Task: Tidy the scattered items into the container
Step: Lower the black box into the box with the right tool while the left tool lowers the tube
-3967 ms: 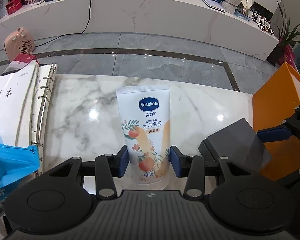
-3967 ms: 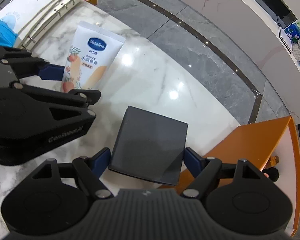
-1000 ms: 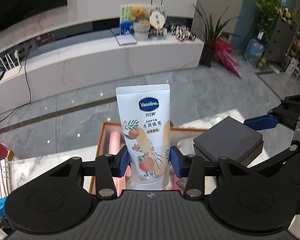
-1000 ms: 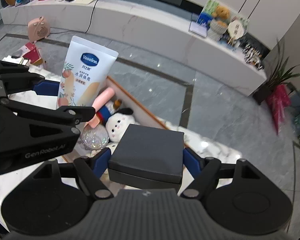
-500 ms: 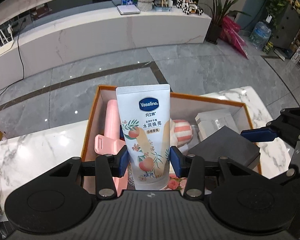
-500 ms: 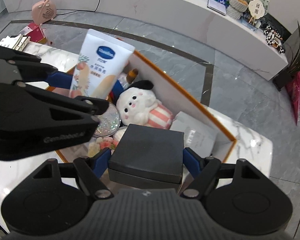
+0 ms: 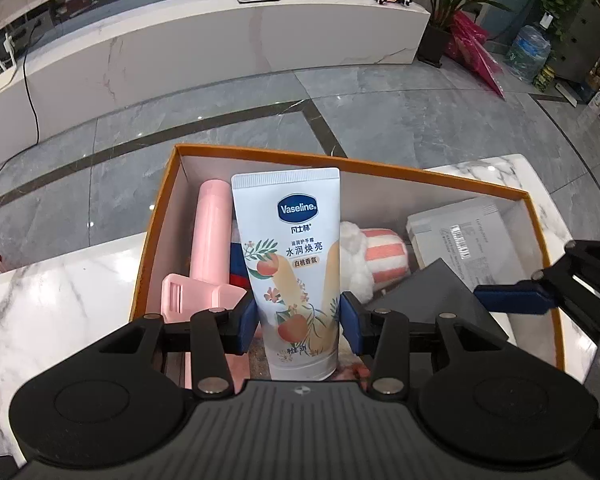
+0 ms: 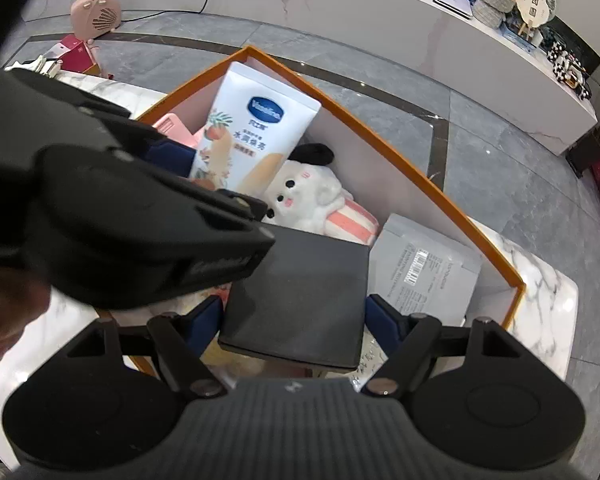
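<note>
My left gripper [image 7: 299, 318] is shut on a white Vaseline tube [image 7: 290, 264] and holds it over the left half of the orange box [image 7: 260, 155]. My right gripper [image 8: 296, 320] is shut on a dark grey box [image 8: 300, 298] and holds it over the right half of the orange box [image 8: 420, 176]. The tube also shows in the right wrist view [image 8: 252, 140], and the dark grey box in the left wrist view [image 7: 432, 300]. Inside the orange box lie a pink handled thing [image 7: 208, 240], a white plush toy [image 8: 304, 196] and a light grey carton [image 8: 424, 268].
The orange box stands on a white marble table [image 7: 60, 292] whose far edge drops to a grey tiled floor. A pink heater [image 8: 96, 10] and a red carton [image 8: 78, 54] stand on the floor at the left. A long white counter [image 7: 220, 48] runs behind.
Both grippers have come down and closer over the orange box, still holding the tube and the dark grey box. Four seconds ago both items were on the marble table.
</note>
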`<action>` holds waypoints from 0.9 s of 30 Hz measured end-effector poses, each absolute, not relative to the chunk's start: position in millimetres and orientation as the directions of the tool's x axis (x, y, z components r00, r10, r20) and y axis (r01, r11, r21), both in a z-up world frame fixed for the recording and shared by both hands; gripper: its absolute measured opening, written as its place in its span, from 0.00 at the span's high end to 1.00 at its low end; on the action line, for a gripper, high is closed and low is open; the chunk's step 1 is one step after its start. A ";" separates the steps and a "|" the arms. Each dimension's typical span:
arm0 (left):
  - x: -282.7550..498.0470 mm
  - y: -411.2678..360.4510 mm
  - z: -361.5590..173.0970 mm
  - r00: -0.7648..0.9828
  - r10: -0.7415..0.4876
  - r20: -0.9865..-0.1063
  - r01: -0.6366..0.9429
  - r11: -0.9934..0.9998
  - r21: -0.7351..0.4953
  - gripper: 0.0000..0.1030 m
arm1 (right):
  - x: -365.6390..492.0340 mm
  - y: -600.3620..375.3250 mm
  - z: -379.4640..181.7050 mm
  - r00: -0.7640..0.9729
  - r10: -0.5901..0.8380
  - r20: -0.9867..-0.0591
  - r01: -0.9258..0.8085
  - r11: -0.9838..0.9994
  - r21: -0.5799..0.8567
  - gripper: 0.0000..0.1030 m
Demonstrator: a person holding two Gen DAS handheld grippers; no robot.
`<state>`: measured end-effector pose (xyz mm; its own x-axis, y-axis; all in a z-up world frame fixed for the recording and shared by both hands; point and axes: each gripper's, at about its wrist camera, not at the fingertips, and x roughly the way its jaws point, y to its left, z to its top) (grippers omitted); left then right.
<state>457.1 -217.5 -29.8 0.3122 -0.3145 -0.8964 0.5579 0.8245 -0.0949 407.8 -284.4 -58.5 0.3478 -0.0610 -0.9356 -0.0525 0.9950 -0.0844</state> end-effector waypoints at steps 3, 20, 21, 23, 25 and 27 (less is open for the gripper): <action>461.1 -217.9 -34.3 0.306 -0.306 -0.902 0.557 0.826 -0.091 0.52 | 408.0 -282.9 -60.9 0.350 -0.055 -0.935 -0.059 0.995 -0.081 0.23; 477.5 -218.4 -52.7 0.247 -0.337 -0.908 0.537 0.828 -0.161 0.51 | 407.2 -293.3 -80.1 0.399 -0.016 -0.917 -0.028 0.999 -0.030 0.23; 478.5 -218.1 -53.5 0.245 -0.340 -0.908 0.534 0.829 -0.166 0.51 | 407.0 -293.3 -80.8 0.402 -0.014 -0.915 -0.028 0.999 -0.028 0.23; 479.2 -219.6 -53.7 0.243 -0.337 -0.910 0.536 0.828 -0.163 0.50 | 407.0 -293.6 -81.8 0.405 -0.010 -0.914 -0.026 0.999 -0.022 0.23; 479.7 -220.8 -52.3 0.241 -0.333 -0.912 0.541 0.826 -0.159 0.50 | 407.7 -295.2 -83.7 0.405 -0.005 -0.914 -0.022 1.000 -0.015 0.22; 480.2 -221.2 -49.8 0.240 -0.332 -0.912 0.543 0.825 -0.157 0.50 | 407.9 -295.9 -84.7 0.405 -0.006 -0.914 -0.017 1.000 -0.014 0.22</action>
